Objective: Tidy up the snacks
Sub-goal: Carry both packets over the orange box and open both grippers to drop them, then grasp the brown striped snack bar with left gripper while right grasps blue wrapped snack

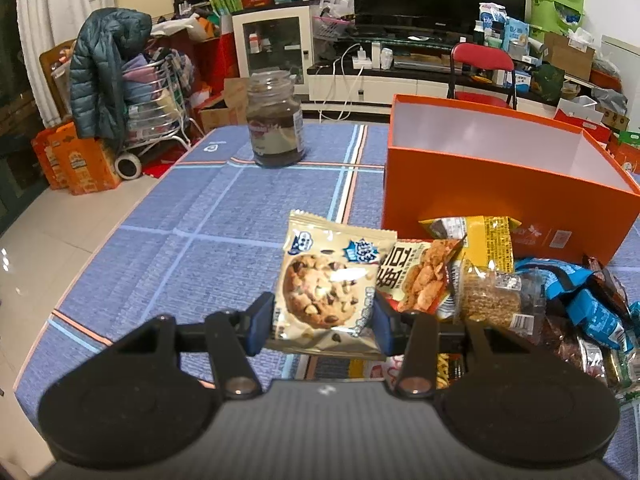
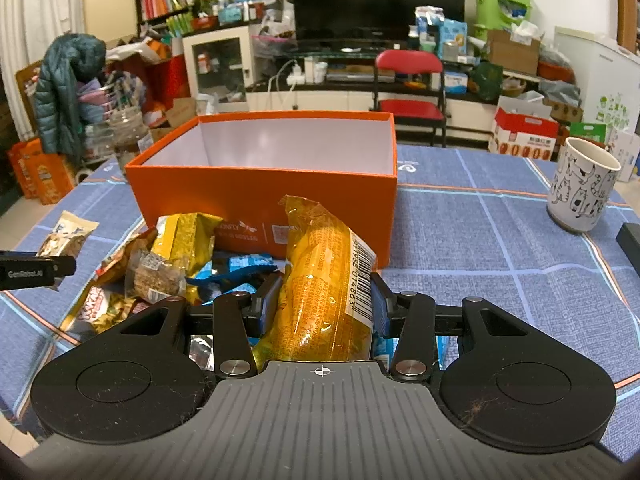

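Observation:
My left gripper point(image 1: 322, 316) is shut on a cookie packet point(image 1: 328, 284) and holds it above the blue checked tablecloth, left of the snack pile point(image 1: 520, 292). My right gripper point(image 2: 322, 304) is shut on a yellow-orange snack bag point(image 2: 324, 276) and holds it up in front of the open orange box point(image 2: 264, 184). The box point(image 1: 500, 184) shows a white inside with nothing visible in it. The pile point(image 2: 168, 264) of several packets lies against the box's front left. The left gripper with its cookie packet point(image 2: 68, 236) shows at the left edge of the right wrist view.
A dark glass jar point(image 1: 276, 120) stands at the far side of the table. A white mug with cat drawings point(image 2: 582, 186) stands at the right. A black object point(image 2: 630, 240) lies at the right edge. A red chair point(image 2: 410, 84) stands beyond the table.

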`<state>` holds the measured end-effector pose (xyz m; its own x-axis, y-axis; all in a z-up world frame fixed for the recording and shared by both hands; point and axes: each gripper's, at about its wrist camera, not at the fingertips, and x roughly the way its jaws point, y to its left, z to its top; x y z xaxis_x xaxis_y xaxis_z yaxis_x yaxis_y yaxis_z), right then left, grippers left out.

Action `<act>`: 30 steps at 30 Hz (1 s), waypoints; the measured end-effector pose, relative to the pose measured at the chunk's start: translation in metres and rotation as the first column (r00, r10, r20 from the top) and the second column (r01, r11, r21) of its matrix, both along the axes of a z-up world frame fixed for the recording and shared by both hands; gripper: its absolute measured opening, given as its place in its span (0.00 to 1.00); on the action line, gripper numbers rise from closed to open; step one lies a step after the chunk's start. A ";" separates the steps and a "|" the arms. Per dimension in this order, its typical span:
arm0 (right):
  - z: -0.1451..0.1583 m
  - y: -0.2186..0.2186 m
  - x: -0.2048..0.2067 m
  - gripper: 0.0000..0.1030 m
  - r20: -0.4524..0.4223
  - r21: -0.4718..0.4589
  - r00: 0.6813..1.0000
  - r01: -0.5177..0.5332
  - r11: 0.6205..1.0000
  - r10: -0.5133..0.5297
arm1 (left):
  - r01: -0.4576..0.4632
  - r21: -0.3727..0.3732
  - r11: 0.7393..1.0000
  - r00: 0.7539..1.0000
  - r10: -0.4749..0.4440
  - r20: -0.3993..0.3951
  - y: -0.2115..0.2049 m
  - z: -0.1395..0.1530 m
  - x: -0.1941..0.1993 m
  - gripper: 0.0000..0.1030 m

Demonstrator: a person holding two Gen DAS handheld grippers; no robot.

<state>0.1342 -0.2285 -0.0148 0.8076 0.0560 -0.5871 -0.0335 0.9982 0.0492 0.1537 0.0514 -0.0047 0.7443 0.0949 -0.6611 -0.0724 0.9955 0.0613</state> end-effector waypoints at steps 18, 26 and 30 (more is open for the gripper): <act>0.074 -0.018 0.096 0.29 0.117 0.065 0.993 0.000 0.998 -0.008 | 0.131 -0.059 0.990 0.982 -0.121 0.147 -0.059 0.079 0.102 0.46; 0.075 -0.023 0.157 0.36 0.075 0.071 0.997 0.015 0.997 -0.020 | 0.162 0.014 0.987 0.977 -0.162 0.141 -0.073 0.068 0.137 0.91; 0.085 -0.040 0.096 0.54 0.160 0.081 0.986 0.023 0.996 -0.035 | 0.158 -0.014 0.987 0.971 -0.153 0.185 -0.044 0.070 0.090 0.97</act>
<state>0.2304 -0.2680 0.0697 0.8934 0.0720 -0.4435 -0.0185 0.9921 0.1238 0.2437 0.0069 0.0648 0.8568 -0.0483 -0.5133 0.0760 0.9966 0.0331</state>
